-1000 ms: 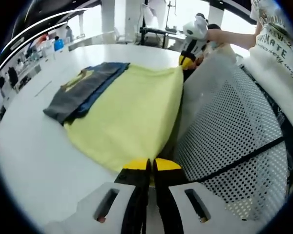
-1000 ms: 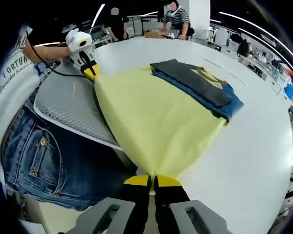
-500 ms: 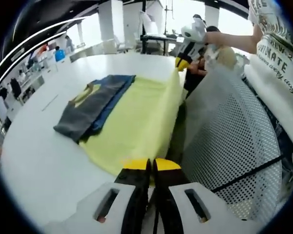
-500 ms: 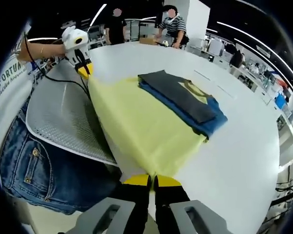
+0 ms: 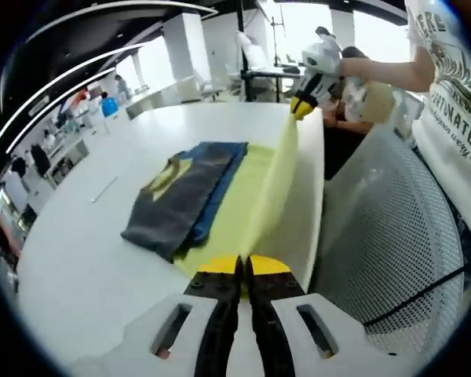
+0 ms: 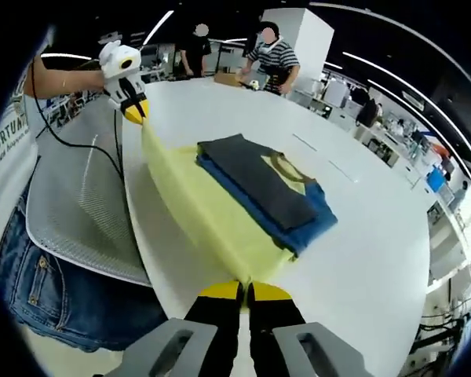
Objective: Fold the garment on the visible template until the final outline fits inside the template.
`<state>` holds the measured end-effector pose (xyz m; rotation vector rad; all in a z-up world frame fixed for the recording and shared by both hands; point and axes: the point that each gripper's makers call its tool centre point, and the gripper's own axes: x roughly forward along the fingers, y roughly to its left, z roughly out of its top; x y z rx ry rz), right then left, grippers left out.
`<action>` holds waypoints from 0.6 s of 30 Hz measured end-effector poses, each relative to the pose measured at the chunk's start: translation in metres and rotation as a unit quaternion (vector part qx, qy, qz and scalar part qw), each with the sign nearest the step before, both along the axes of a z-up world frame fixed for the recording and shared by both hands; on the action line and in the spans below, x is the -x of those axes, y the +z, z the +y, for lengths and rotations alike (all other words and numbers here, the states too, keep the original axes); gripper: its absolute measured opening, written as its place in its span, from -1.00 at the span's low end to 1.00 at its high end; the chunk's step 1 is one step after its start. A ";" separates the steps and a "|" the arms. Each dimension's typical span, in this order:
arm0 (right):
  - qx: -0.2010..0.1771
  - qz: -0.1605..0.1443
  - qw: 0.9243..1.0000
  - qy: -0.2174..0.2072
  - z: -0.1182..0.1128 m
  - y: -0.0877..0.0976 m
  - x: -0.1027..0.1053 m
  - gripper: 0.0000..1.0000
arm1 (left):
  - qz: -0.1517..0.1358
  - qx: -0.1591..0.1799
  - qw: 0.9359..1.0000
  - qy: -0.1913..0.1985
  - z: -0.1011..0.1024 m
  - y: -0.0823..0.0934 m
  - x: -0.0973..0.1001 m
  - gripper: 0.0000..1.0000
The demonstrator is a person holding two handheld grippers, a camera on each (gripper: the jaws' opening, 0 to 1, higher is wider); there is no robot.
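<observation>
Left gripper view: my left gripper (image 5: 241, 265) has its yellow-tipped fingers (image 5: 217, 267) pressed together on one corner of the yellow garment (image 5: 259, 196), and the right gripper (image 5: 303, 105) comes in at the far end, pinching the other corner of the same edge. In the right gripper view the right gripper (image 6: 246, 290) is likewise closed tight on the cloth, with the left gripper (image 6: 133, 110) holding the far corner. The near edge is lifted off the white bench (image 5: 86, 236) and strung taut between the two, while the rest of the garment lies flat there. On that flat part sits a folded stack of grey and blue clothes (image 6: 263, 192). A perforated white panel (image 5: 392, 228) stands at the bench edge beside me.

I judge this a fold in progress. To do it well I would carry both corners across level and at matched pace, keep the edge taut so no slack bunches, and lay it down square.
</observation>
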<state>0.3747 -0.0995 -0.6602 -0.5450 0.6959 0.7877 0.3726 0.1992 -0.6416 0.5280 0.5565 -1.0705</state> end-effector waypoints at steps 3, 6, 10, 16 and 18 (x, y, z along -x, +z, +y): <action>0.004 -0.009 1.000 -0.002 -0.001 0.004 -0.011 -1.00 | -0.015 0.000 1.000 0.009 -0.002 0.004 -0.015 -0.99; 0.005 -0.018 1.000 -0.006 -0.001 0.008 -0.023 -1.00 | -0.041 -0.006 0.999 0.016 -0.002 0.007 -0.030 -0.99; 0.008 -0.031 0.999 -0.010 -0.001 0.012 -0.039 -1.00 | -0.051 -0.006 0.998 0.028 -0.004 0.010 -0.046 -0.99; -0.001 -0.048 0.999 -0.014 0.002 0.021 -0.059 -1.00 | -0.073 -0.015 0.996 0.037 0.002 0.015 -0.066 -0.99; 0.005 -0.055 0.998 -0.015 0.001 0.023 -0.067 -1.00 | -0.074 -0.004 0.996 0.044 0.002 0.019 -0.072 -0.99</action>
